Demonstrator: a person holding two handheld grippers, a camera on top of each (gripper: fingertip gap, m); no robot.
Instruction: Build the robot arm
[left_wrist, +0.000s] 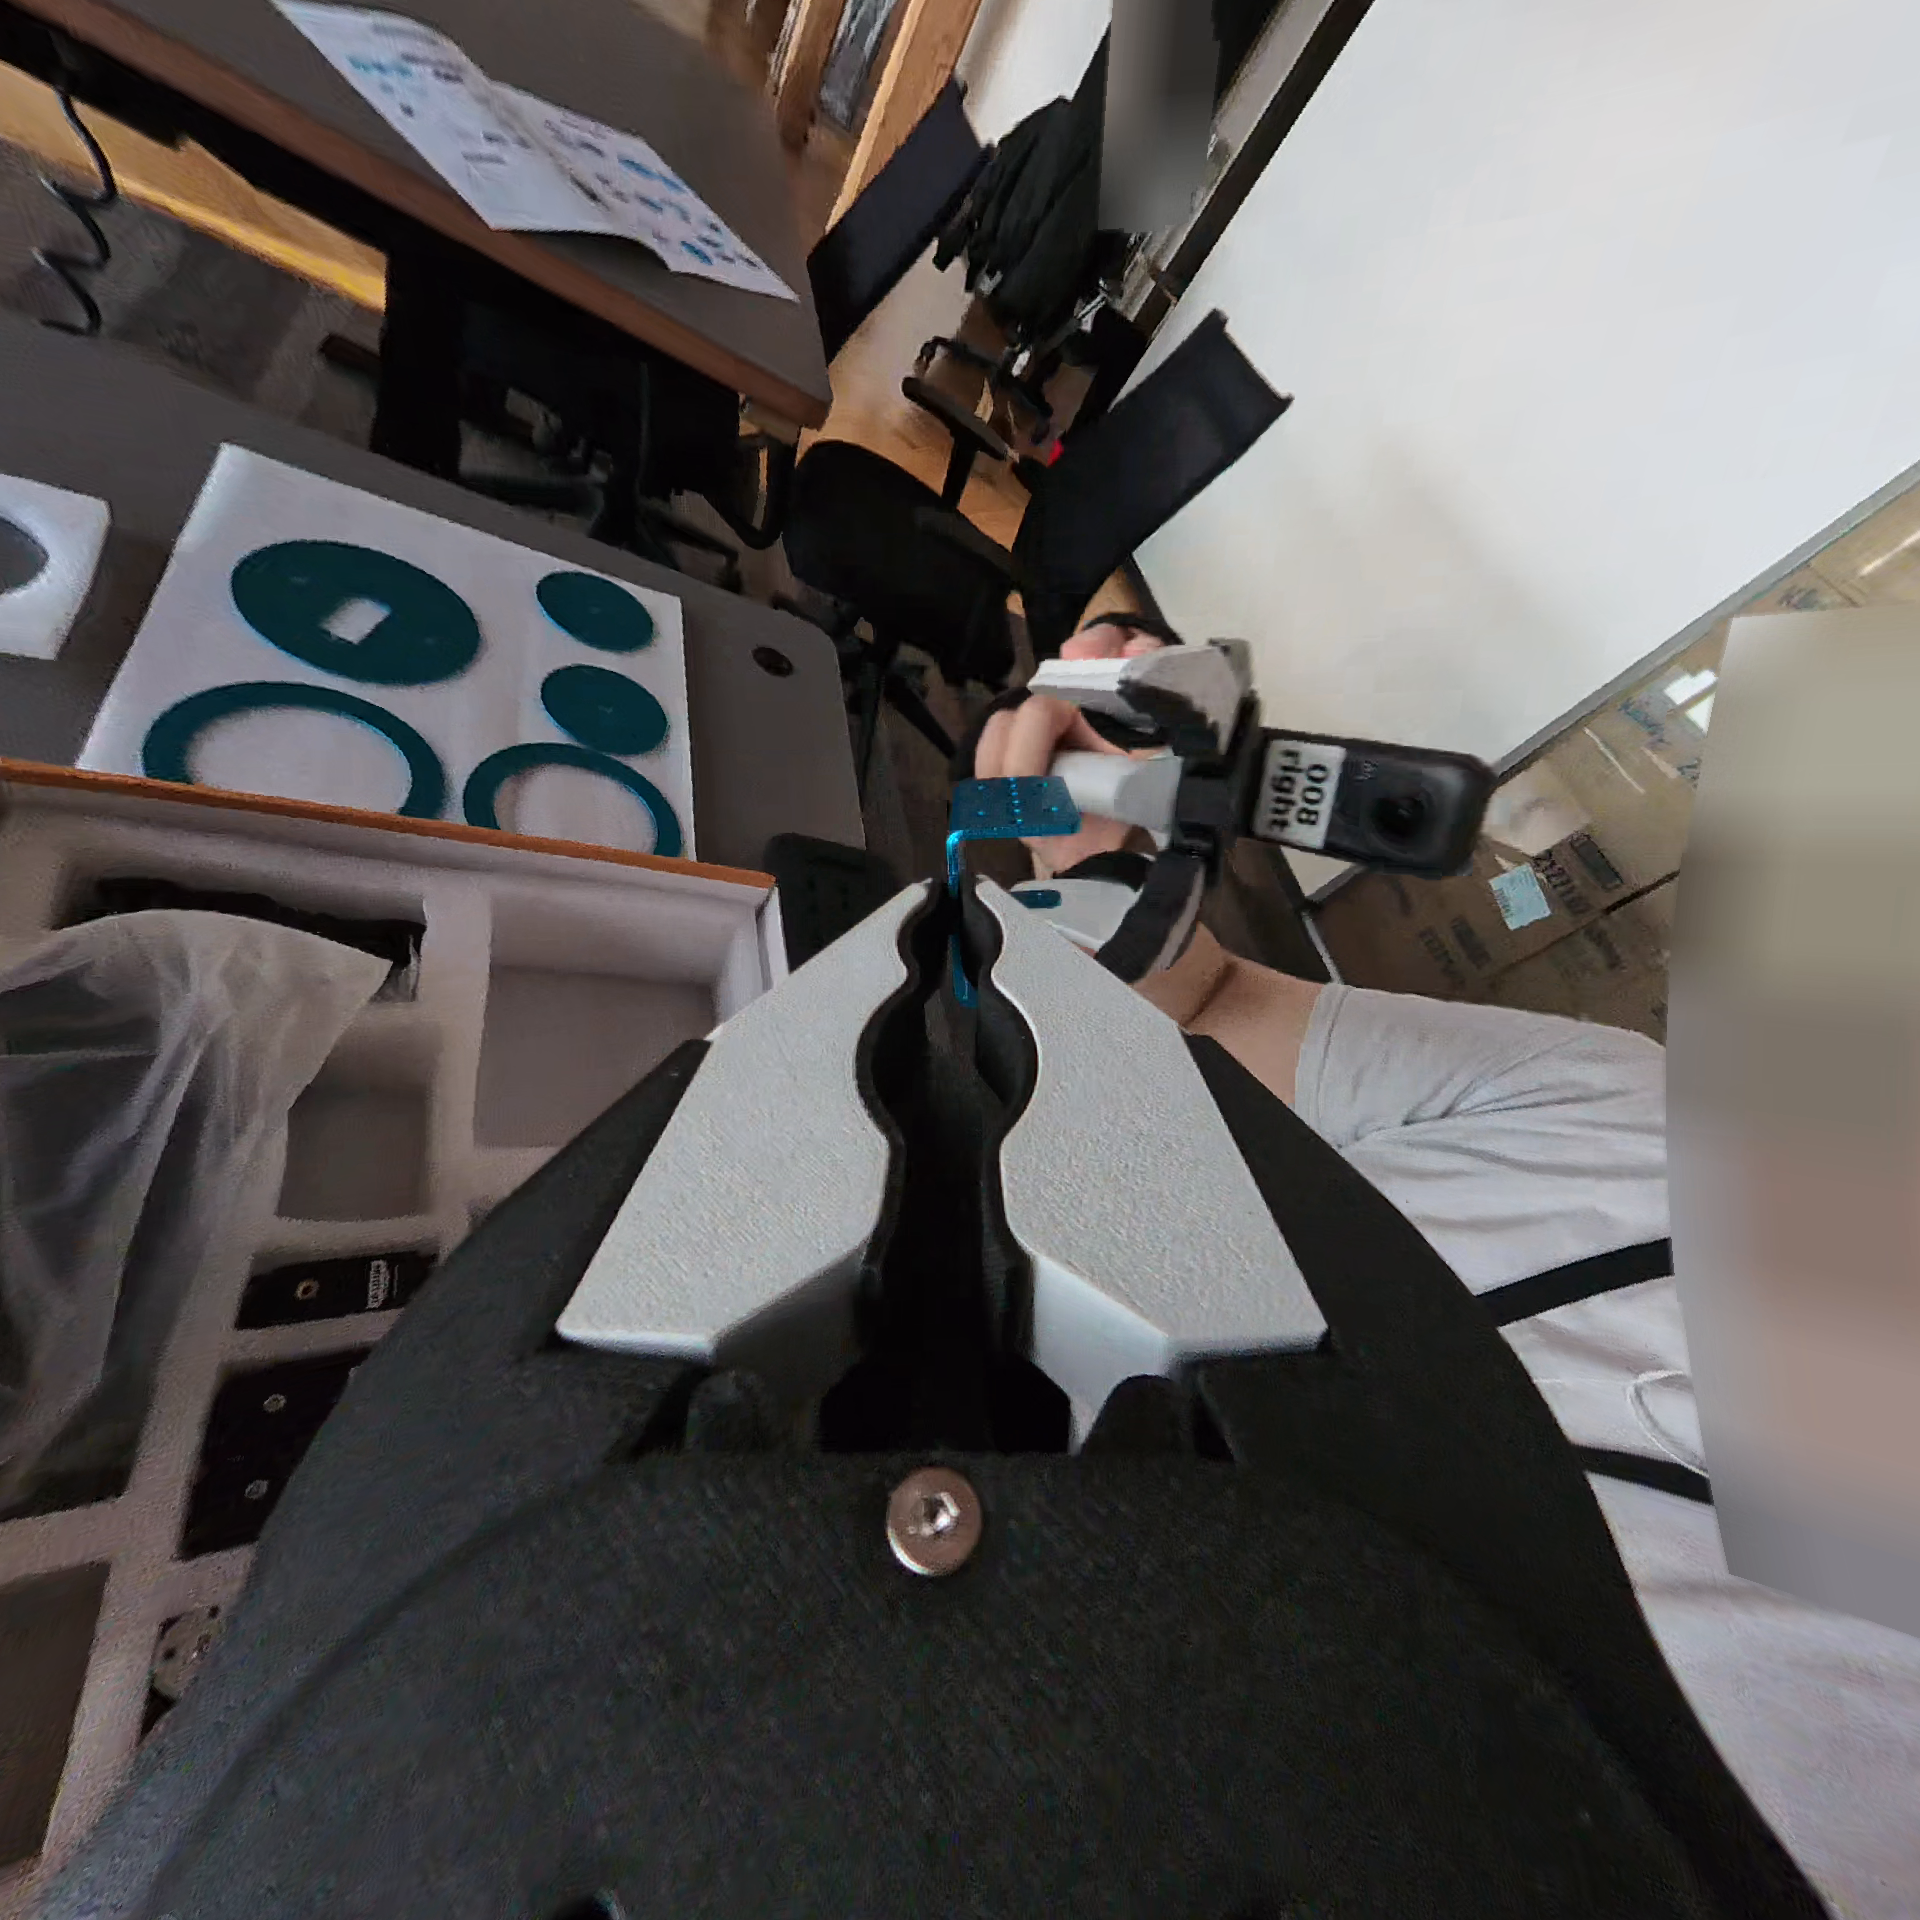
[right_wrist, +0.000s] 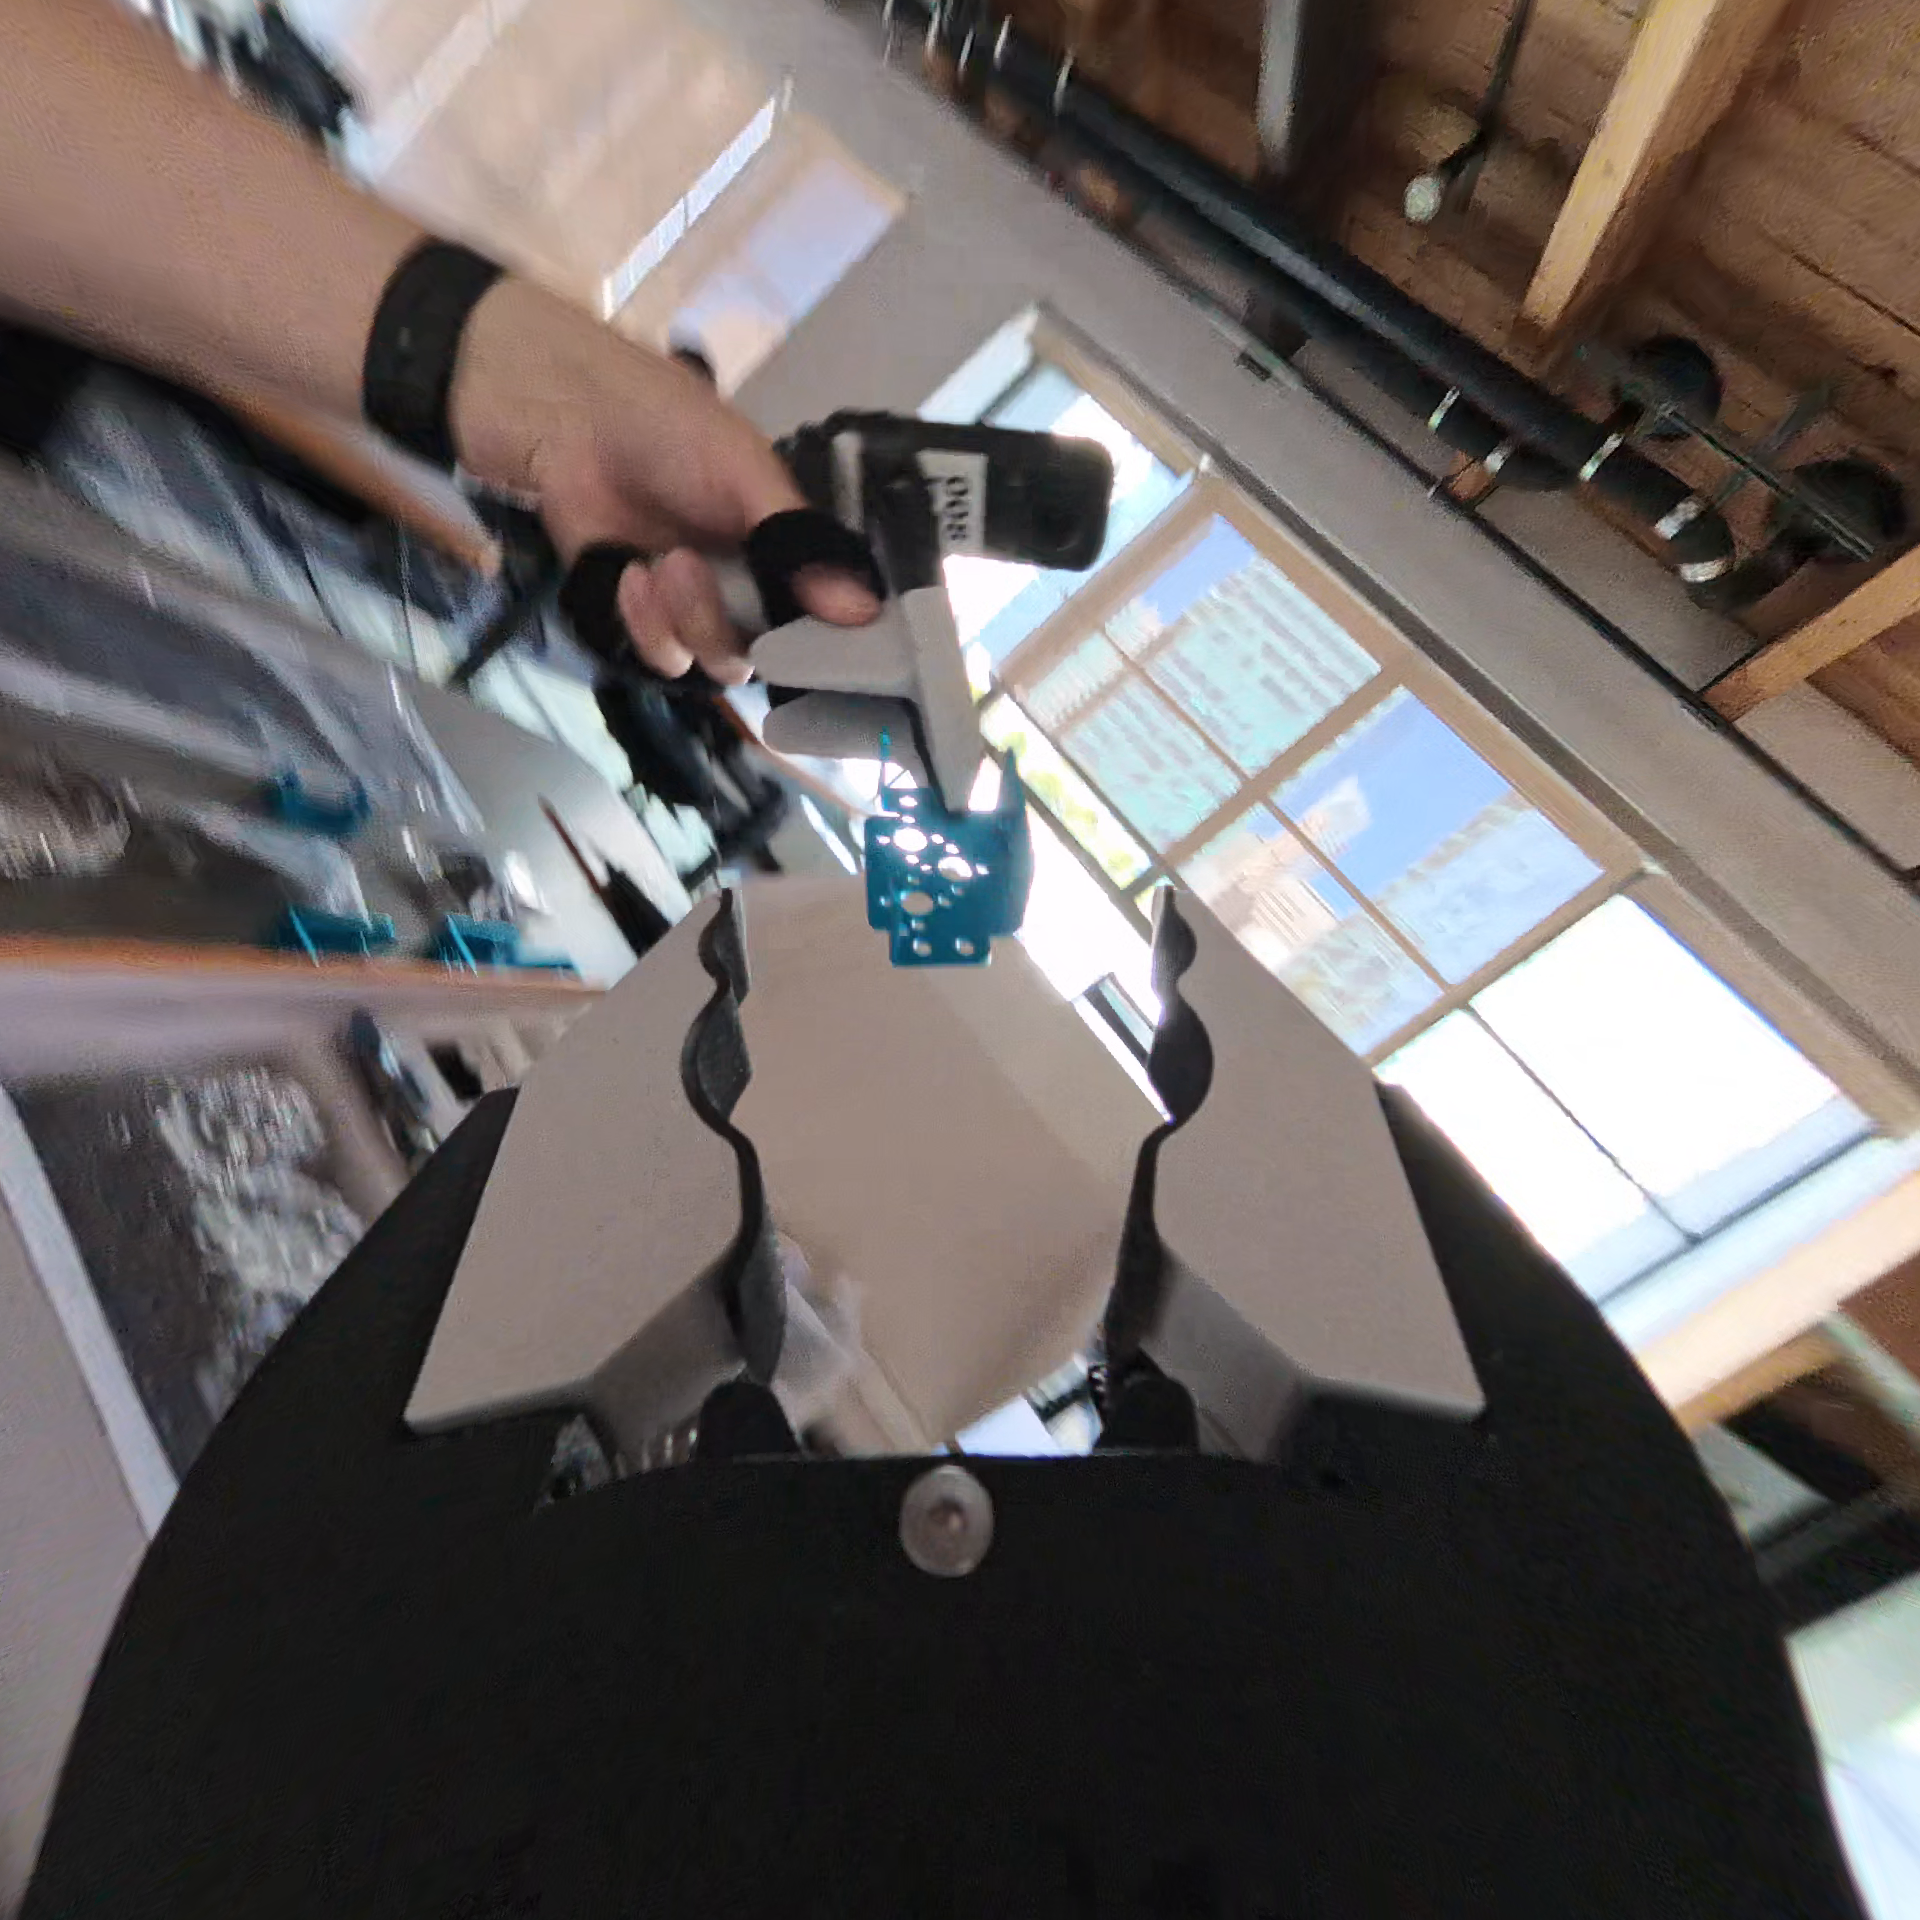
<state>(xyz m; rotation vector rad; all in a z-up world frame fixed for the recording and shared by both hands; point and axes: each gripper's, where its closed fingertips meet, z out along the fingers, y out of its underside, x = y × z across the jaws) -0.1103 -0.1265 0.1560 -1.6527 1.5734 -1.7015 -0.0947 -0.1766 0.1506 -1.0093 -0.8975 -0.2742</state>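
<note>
1. Broadly, left of the left gripper lies a grey desk carrying a white foam sheet with teal discs and rings set into it.
2. Nearer, below and left of that gripper, sits an open foam-lined case with empty pockets; a clear plastic bag covers its left part.
3. Ahead of the left gripper, a second desk holds a printed white sheet; black office chairs stand beyond the fingertips.
4. To its right, a person in a white shirt grips the right gripper; cardboard boxes lie past it.
5. Both gripper cameras carry white labels with dark print; the wording is not reproduced.
6. Left gripper state: jaws narrow, clamped on the blue bracket.
7. Right gripper state: jaws wide, nothing between them. The bracket hangs just ahead of its fingertips, apart from them, against a bright paned window.
8. Bracket appearance: blue anodised metal, bent at a right angle, perforated with round holes and small square cut-outs. One flange sits between the left fingers; the other projects past the tips.
9. Further blue parts lie blurred on the bench left of the right gripper.
</note>
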